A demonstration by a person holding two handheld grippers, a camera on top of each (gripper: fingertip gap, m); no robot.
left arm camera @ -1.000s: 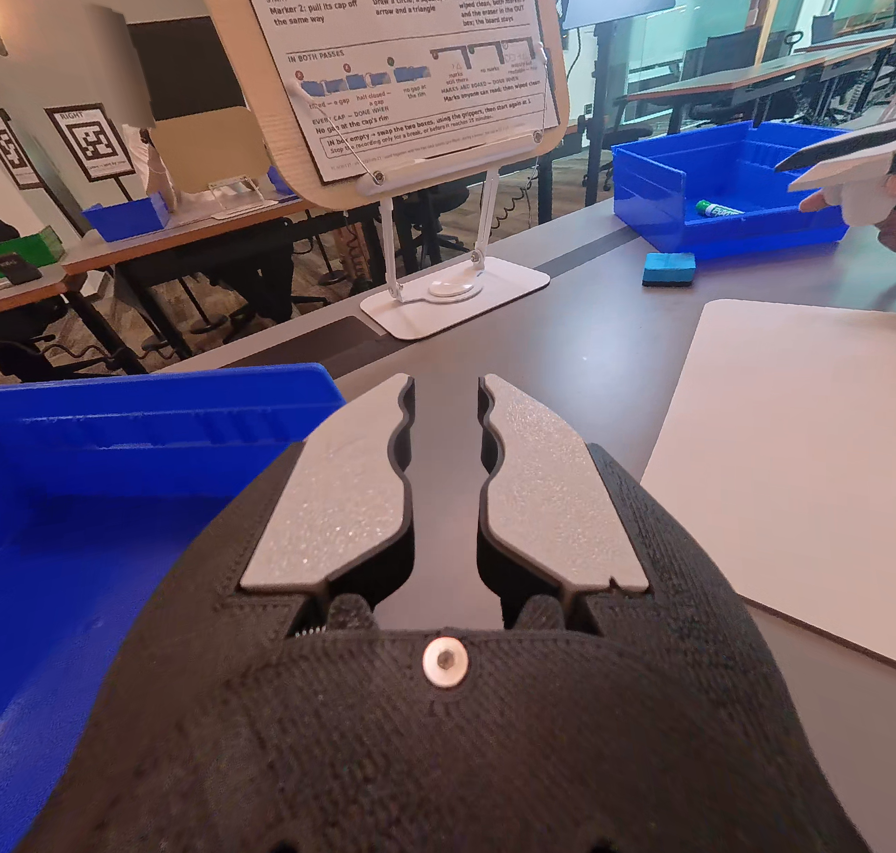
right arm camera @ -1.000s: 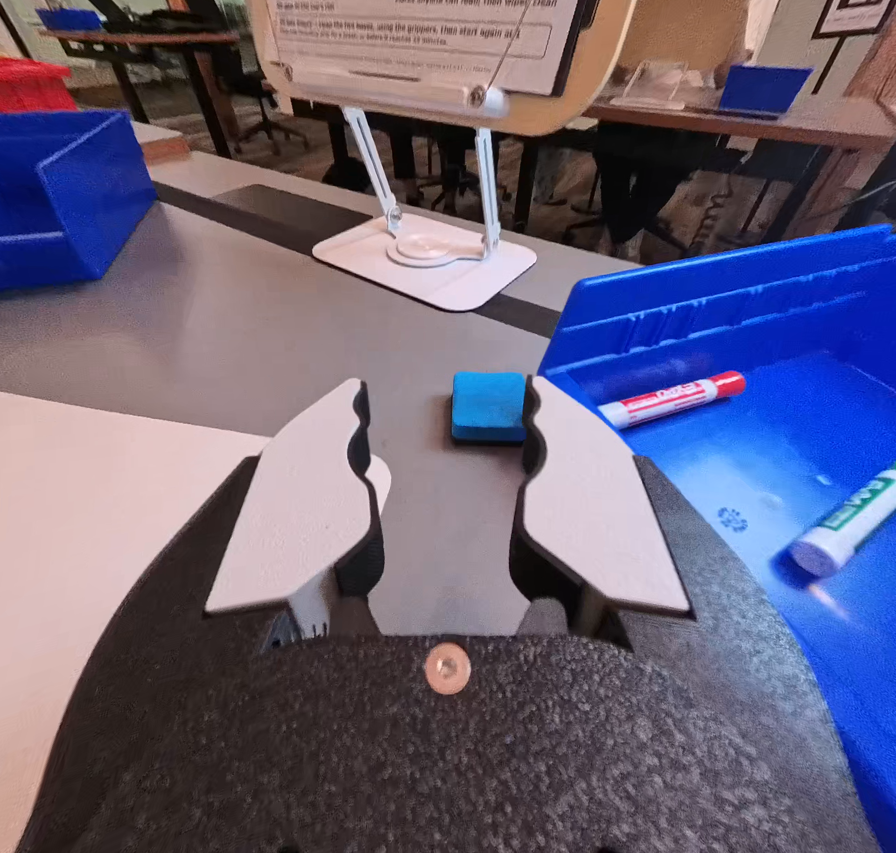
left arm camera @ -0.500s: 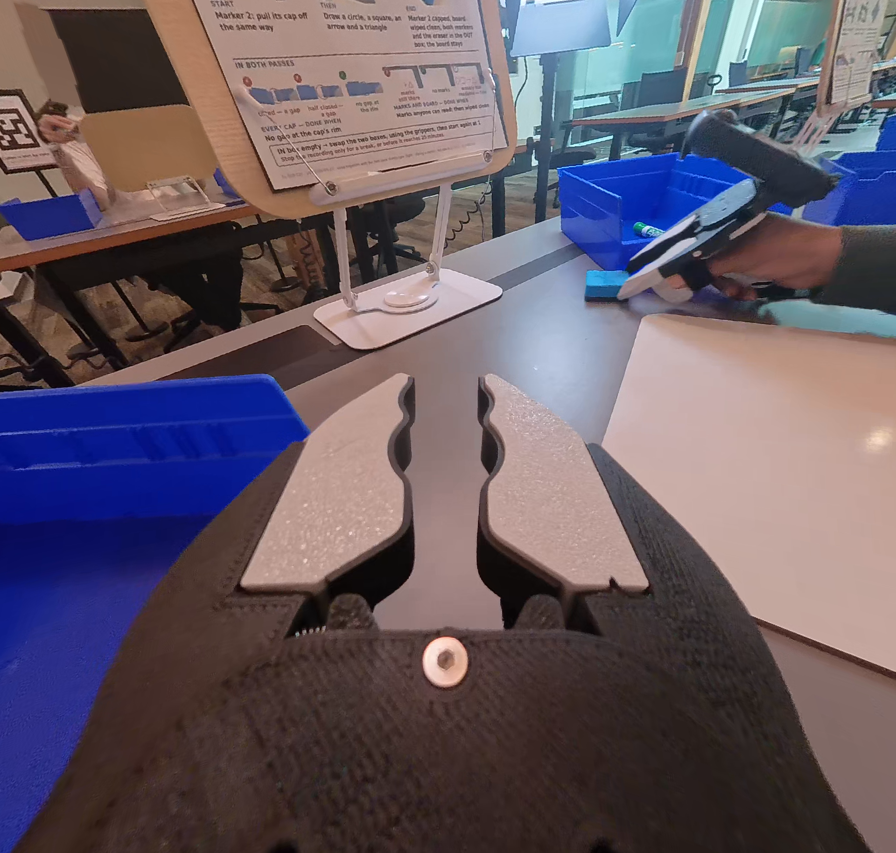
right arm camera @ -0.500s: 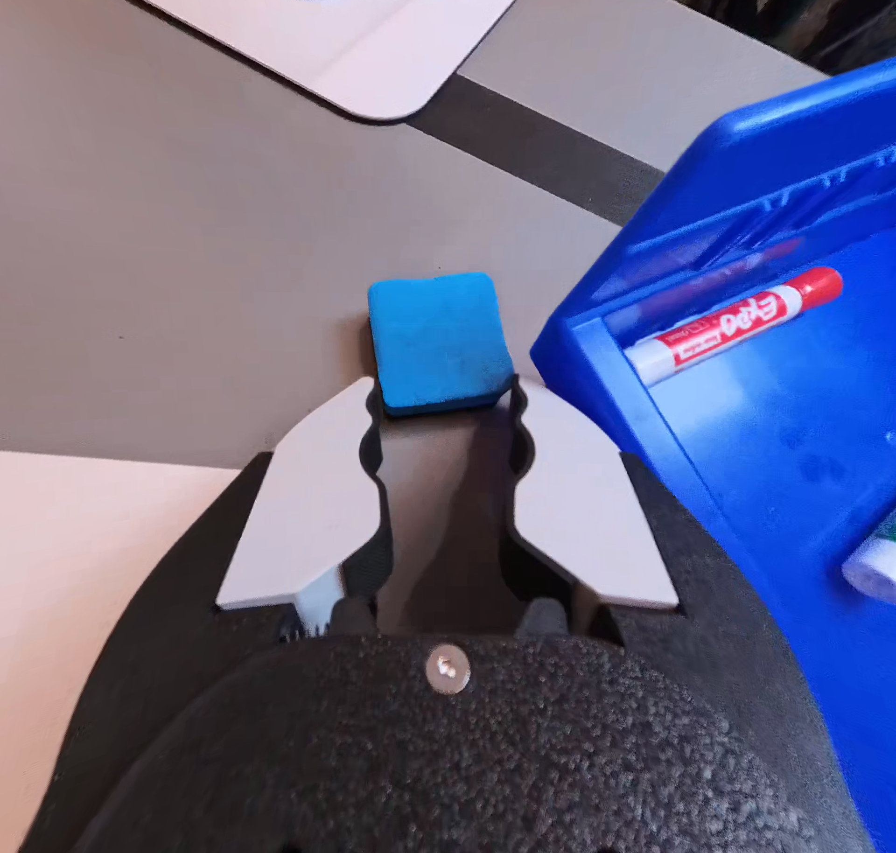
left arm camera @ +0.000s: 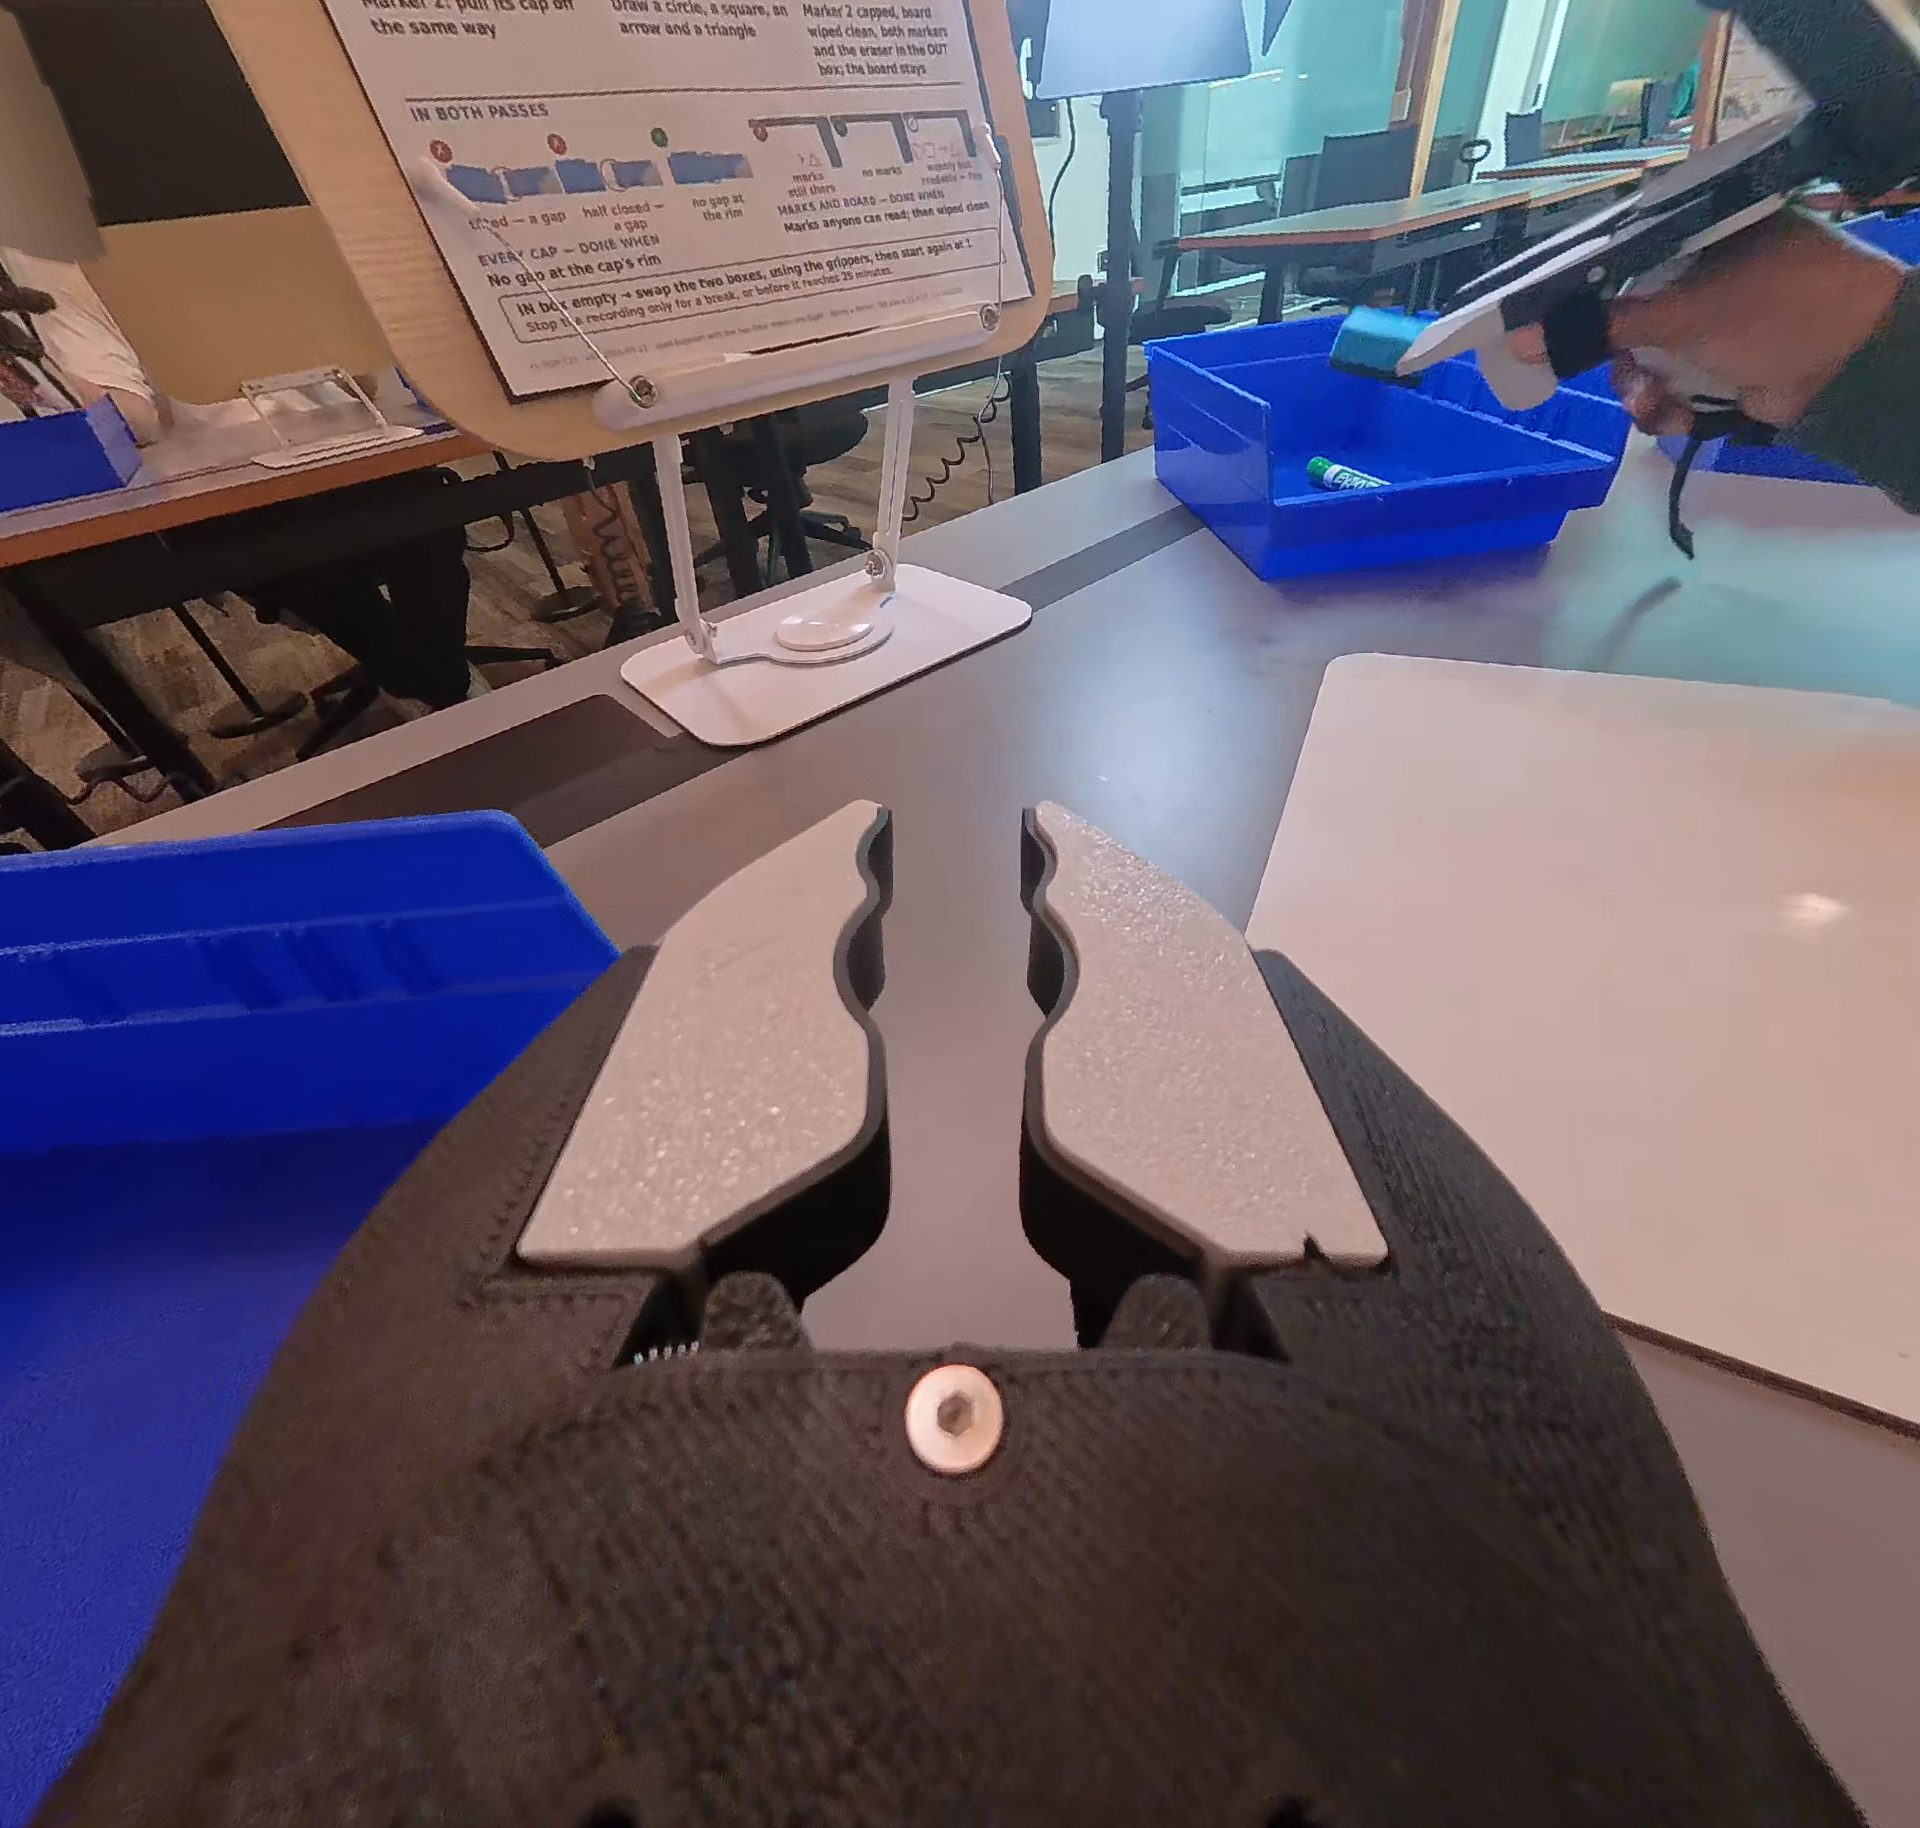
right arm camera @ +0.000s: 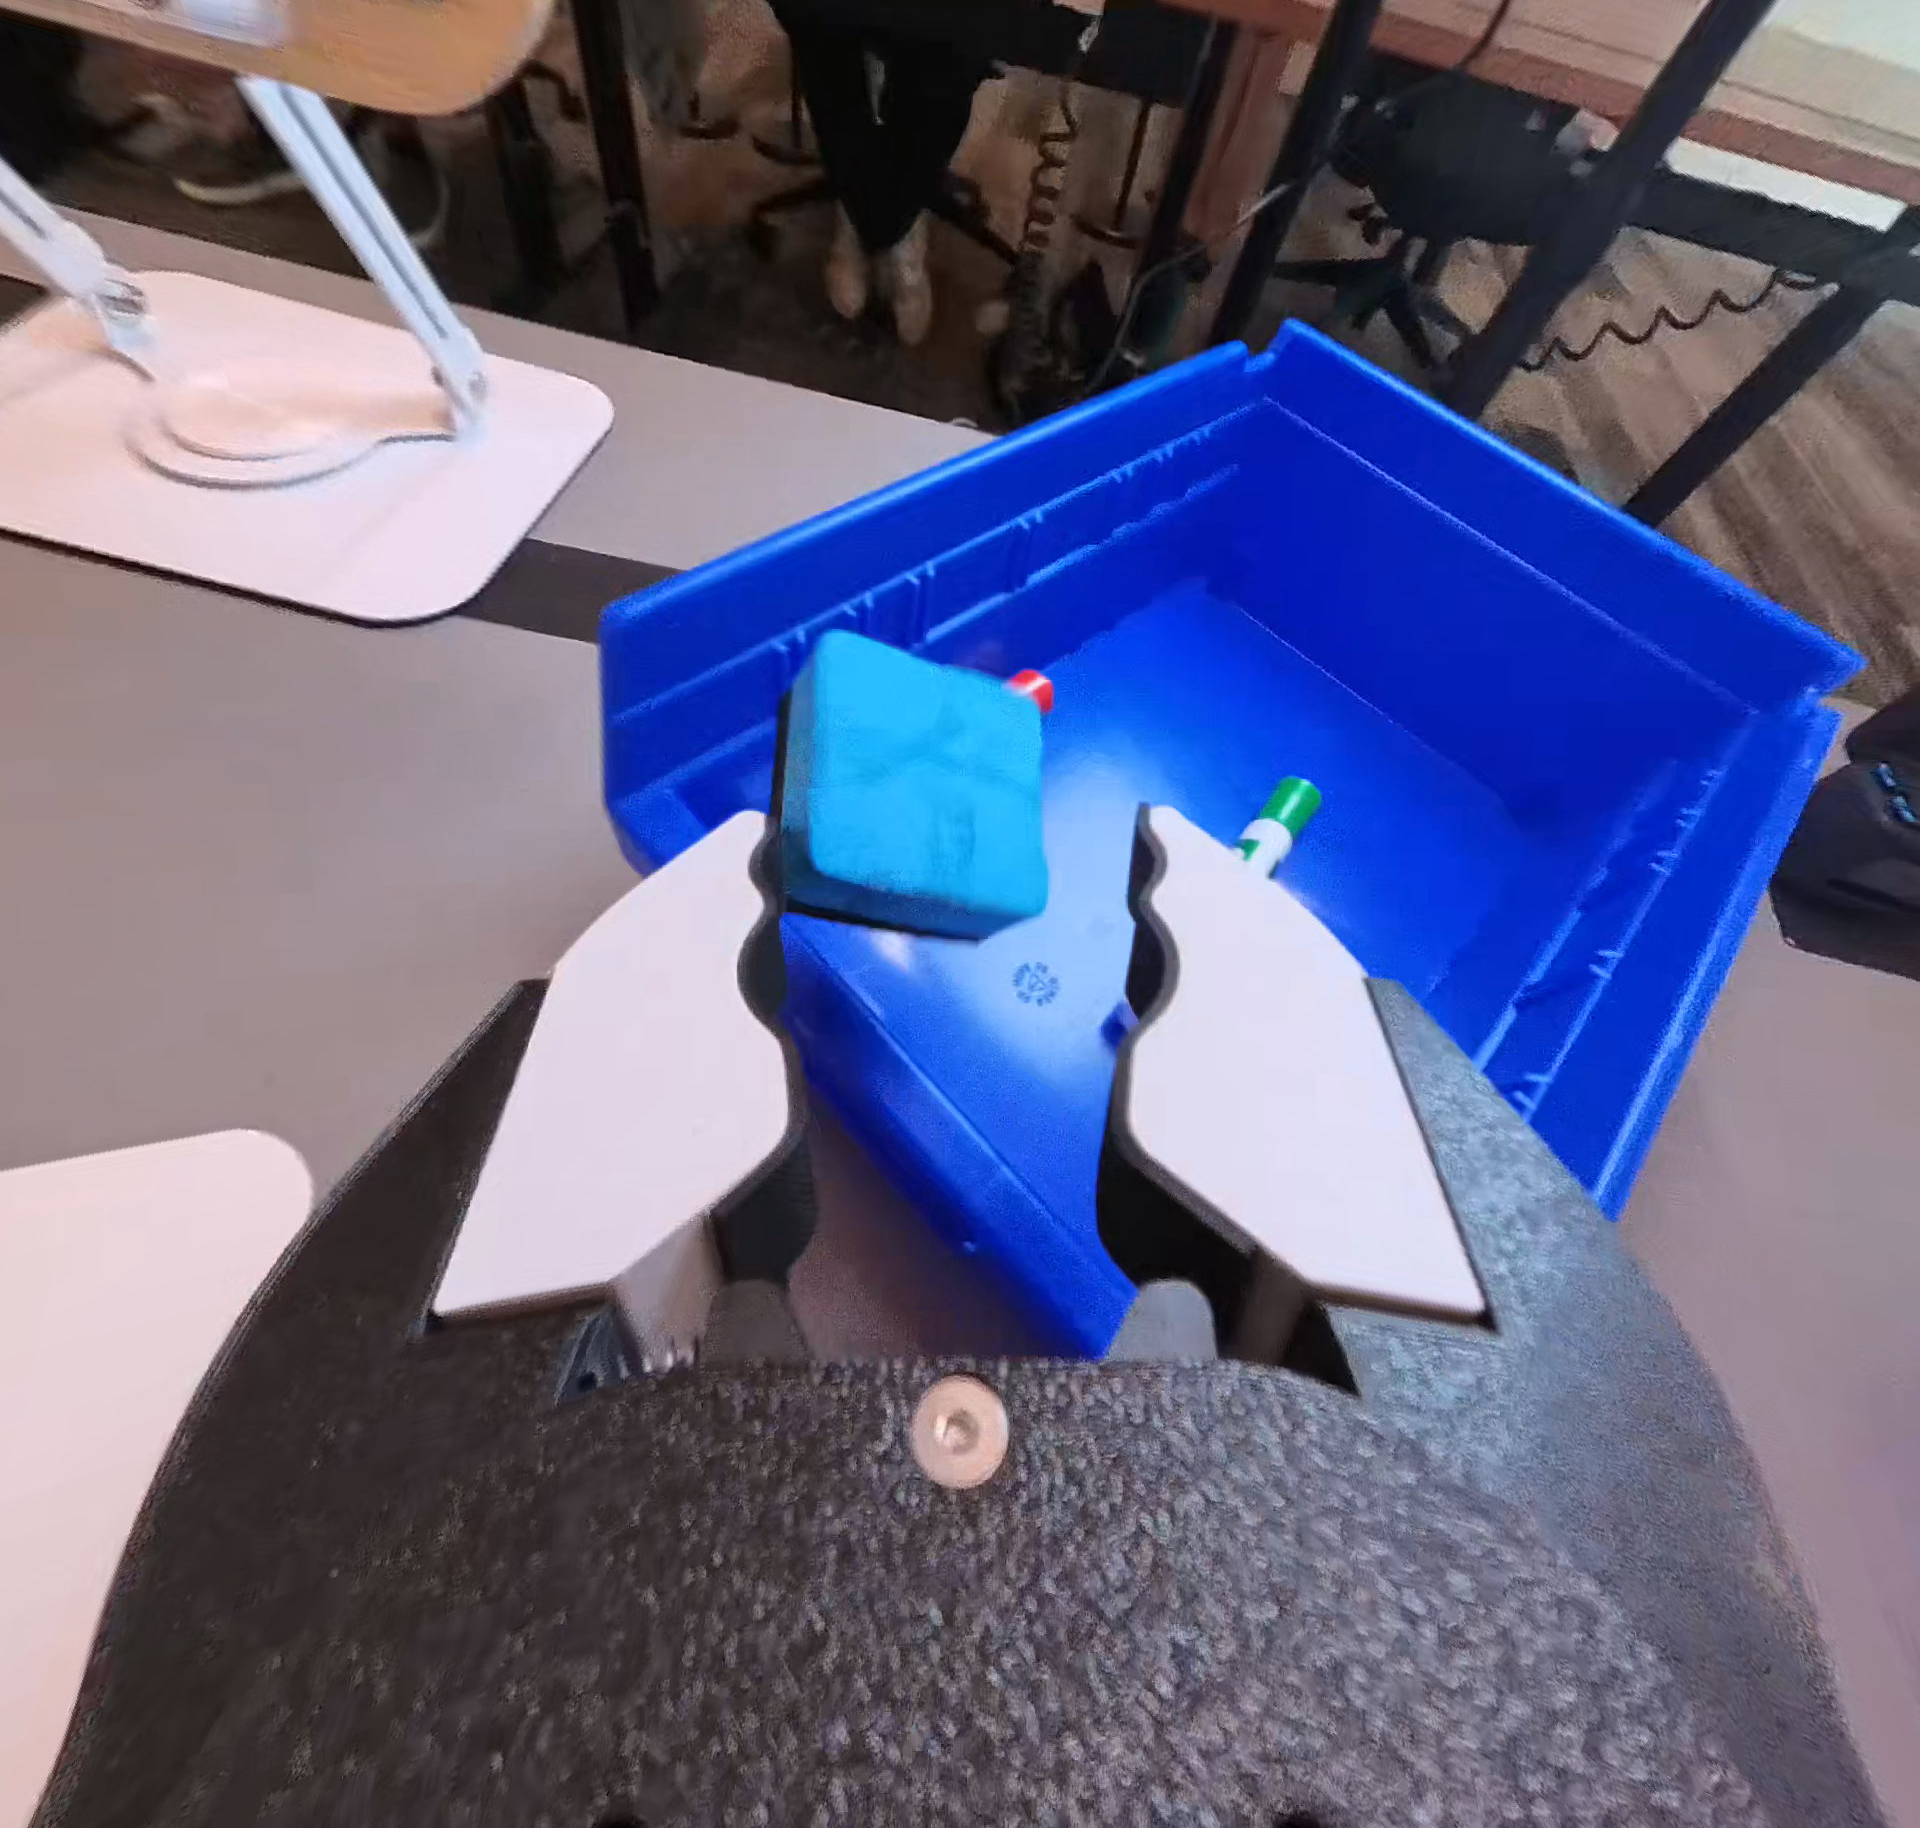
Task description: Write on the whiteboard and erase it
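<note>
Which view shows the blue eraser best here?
The right wrist view: the eraser fills the middle, tilted above the blue bin, beside the open right gripper. The left wrist view shows it small, far off.

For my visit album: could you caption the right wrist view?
The open right tool lets a blue eraser drop over a blue bin holding a green-capped marker.

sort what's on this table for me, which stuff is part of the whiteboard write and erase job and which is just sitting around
Part of the job:
- whiteboard, blank
- blue eraser, at the right gripper, over the right blue bin
- green-capped marker in that bin
- red-capped marker, mostly hidden behind the eraser

Just lying about:
- instruction sheet stand
- left blue bin
- left gripper, idle
</note>
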